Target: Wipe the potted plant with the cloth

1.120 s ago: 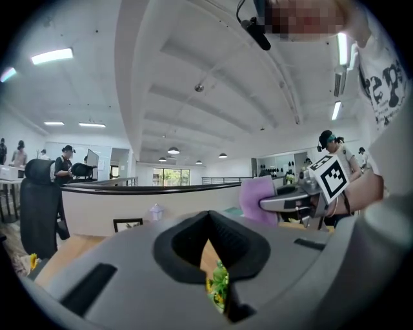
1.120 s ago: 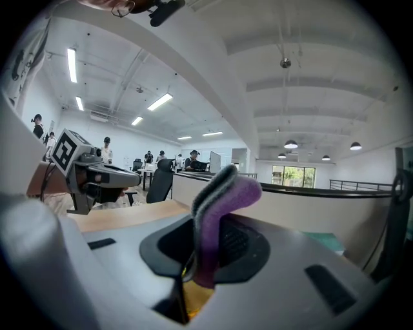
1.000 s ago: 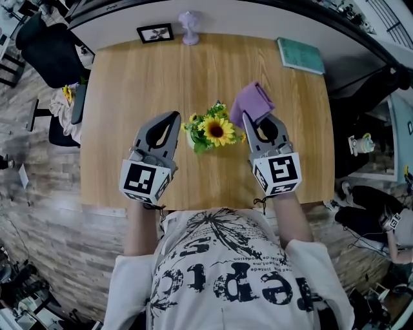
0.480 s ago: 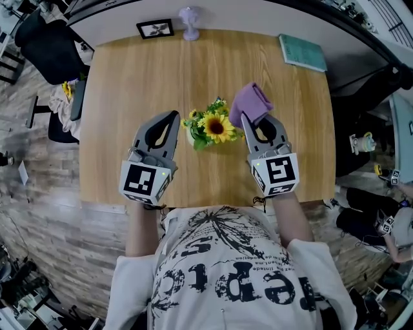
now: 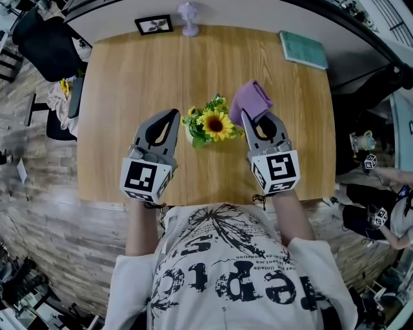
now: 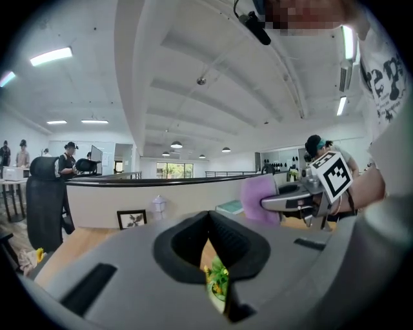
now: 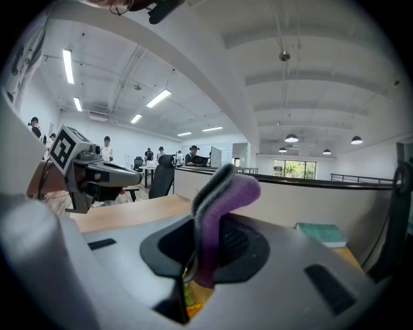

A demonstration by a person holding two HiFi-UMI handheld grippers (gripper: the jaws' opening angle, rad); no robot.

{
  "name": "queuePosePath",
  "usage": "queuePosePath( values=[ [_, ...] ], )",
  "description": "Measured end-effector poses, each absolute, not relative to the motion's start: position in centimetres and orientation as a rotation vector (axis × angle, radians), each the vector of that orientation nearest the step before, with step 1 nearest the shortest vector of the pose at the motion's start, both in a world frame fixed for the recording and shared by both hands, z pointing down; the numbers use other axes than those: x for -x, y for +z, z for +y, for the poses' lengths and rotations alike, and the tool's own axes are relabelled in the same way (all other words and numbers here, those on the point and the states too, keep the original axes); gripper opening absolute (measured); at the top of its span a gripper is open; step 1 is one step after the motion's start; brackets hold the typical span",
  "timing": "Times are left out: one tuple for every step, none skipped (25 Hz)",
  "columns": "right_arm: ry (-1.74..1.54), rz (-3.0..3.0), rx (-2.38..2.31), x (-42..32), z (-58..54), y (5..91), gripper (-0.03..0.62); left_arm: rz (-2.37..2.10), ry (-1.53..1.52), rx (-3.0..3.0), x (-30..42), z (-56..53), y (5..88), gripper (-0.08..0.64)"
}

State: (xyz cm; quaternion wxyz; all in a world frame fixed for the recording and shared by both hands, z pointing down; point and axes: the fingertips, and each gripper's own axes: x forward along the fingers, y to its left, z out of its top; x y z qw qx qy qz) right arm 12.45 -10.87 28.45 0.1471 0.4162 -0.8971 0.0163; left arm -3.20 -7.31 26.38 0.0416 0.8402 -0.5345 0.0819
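Observation:
A small potted plant (image 5: pixel 210 126) with a yellow sunflower and green leaves stands mid-table between my two grippers. My right gripper (image 5: pixel 248 116) is shut on a folded purple cloth (image 5: pixel 251 102), which sticks up and forward from its tips just right of the flowers. In the right gripper view the cloth (image 7: pixel 219 206) rises between the jaws, with a bit of the plant (image 7: pixel 187 293) below. My left gripper (image 5: pixel 173 116) is shut and holds nothing, its tips close to the plant's left side. The left gripper view shows leaves (image 6: pixel 217 278) through the jaw slot and the right gripper (image 6: pixel 266 202) with the cloth (image 6: pixel 259 198).
The wooden table (image 5: pixel 129 77) carries a small framed picture (image 5: pixel 153 24) and a pale lilac fan-like ornament (image 5: pixel 188 14) at the far edge, and a teal book (image 5: pixel 303 50) at the far right corner. A black office chair (image 5: pixel 48 48) stands left of the table.

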Motion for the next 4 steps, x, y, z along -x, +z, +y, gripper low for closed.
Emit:
queuePosePath(
  values=[
    [0.045, -2.581, -1.196, -12.38, -10.87, 28.47, 0.06, -1.638, 0.252, -2.566, 3.29, -7.33, 26.44, 0.003],
    [0.042, -2.58, -1.195, -12.33, -10.88, 28.48, 0.06, -1.64, 0.253, -2.562, 3.37, -7.34, 26.46, 0.003],
    [0.04, -2.579, -1.195, -12.28, -10.89, 28.49, 0.06, -1.642, 0.255, -2.558, 3.44, -7.34, 26.48, 0.003],
    [0.039, -2.578, -1.195, -12.25, -10.9, 28.5, 0.06, -1.644, 0.256, -2.556, 3.5, -7.35, 26.49, 0.003]
  ],
)
